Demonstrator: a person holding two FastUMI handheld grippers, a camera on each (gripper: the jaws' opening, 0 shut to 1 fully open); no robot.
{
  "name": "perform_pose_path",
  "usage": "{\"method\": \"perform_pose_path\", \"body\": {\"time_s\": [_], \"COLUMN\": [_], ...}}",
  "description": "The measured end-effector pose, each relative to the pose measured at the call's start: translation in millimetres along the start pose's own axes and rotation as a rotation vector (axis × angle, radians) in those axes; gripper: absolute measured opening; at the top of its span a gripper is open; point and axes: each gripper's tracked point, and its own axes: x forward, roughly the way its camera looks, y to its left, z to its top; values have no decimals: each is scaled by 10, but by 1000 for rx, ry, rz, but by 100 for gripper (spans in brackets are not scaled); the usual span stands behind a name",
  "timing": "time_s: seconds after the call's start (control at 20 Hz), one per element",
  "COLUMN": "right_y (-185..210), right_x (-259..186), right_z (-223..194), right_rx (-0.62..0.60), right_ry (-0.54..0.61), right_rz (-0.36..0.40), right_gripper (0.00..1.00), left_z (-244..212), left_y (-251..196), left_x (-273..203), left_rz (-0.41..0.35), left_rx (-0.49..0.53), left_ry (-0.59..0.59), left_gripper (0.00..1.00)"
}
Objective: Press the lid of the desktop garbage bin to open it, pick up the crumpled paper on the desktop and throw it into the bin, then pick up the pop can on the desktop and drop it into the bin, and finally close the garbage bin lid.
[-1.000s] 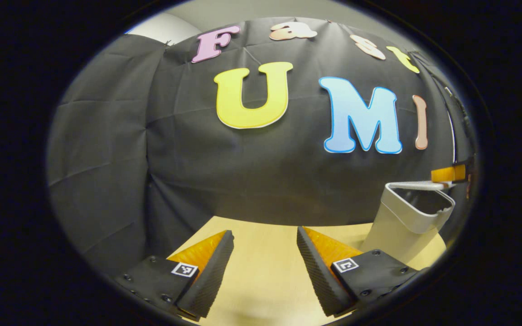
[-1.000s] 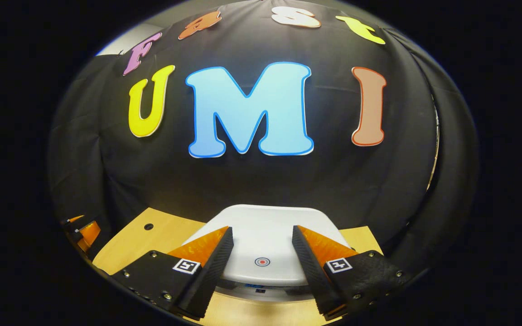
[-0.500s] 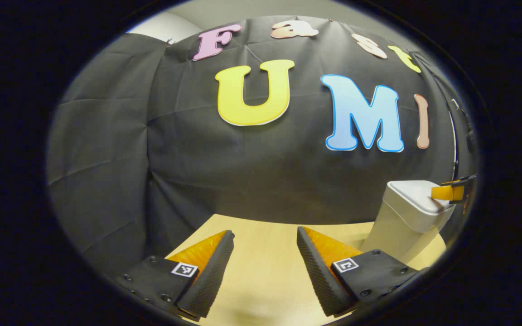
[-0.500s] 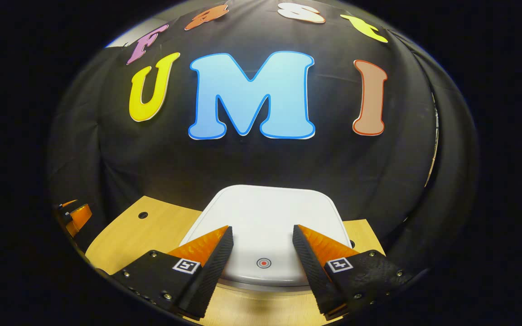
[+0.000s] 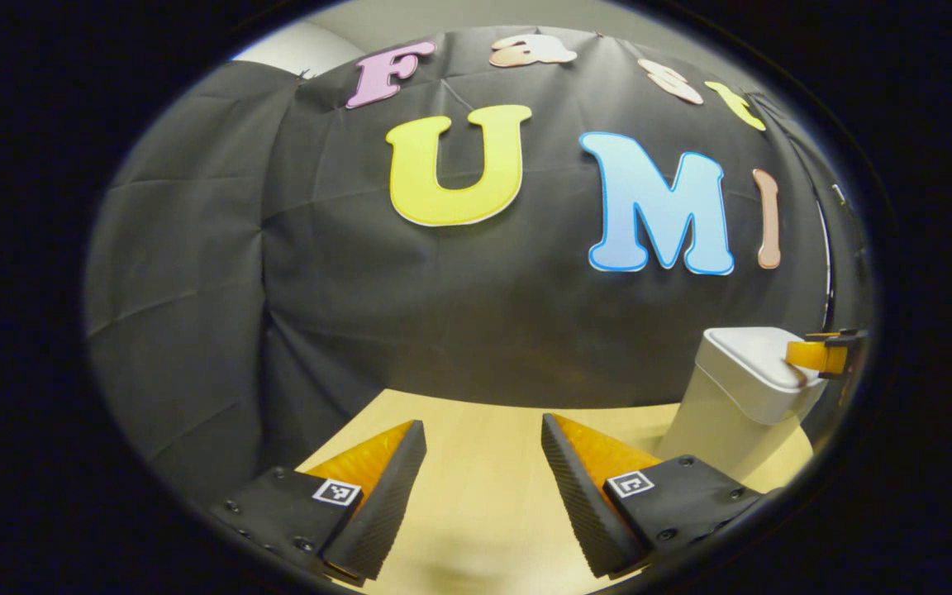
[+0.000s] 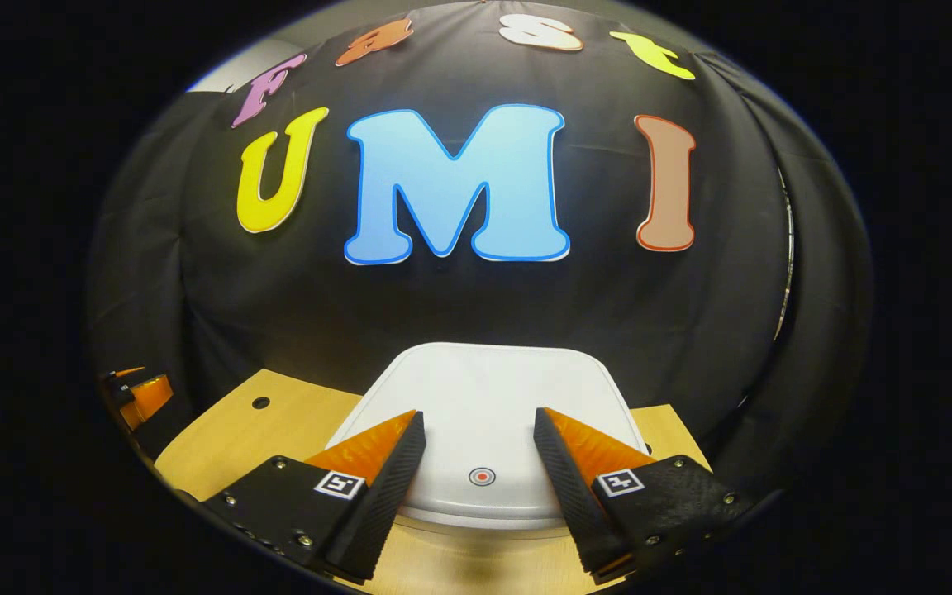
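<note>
Bin lid (image 6: 484, 397) shut at 6 o'clock: stiff, light, springy; press its dot (image 6: 482, 476); both tongs gaping, gripping nothing

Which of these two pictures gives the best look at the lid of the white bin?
The right gripper view: the lid lies flat and shut straight ahead, its top and small round mark facing the camera between the open right gripper. The left gripper view shows it small, at the far right edge, side-on atop the bin.

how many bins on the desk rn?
1. The garbage bin stands at the desk's right side in the left gripper view, lid down; the right gripper hovers over its lid.
</note>
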Motion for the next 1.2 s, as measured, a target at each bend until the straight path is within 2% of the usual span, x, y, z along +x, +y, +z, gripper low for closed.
{"method": "perform_pose_path", "body": {"time_s": [0.1,0.15,0.65,0.7,1.2], "right_y": [-3,1,5,1,2], "right_x": [-4,-9,6,7,-3], "right_z": [-5,-9,-50,-61,-21], "right_rx": [5,8,7,9,29], "right_ry": [-32,-47,-130,-129,-180], "right_rz": [-10,-14,-49,-49,-57], "right_gripper": [87,87,87,87,87], "left_z": [-10,-12,-23,-16,83], "left_y": [1,-2,-44,-55,-106], "left_x": [2,4,-9,-13,-119], "left_rz": [-2,-2,-11,-13,-21], "left_rx": [1,1,-10,-8,0], "left_ry": [1,2,10,9,-15], "left_gripper": [99,92,93,99,99]}}
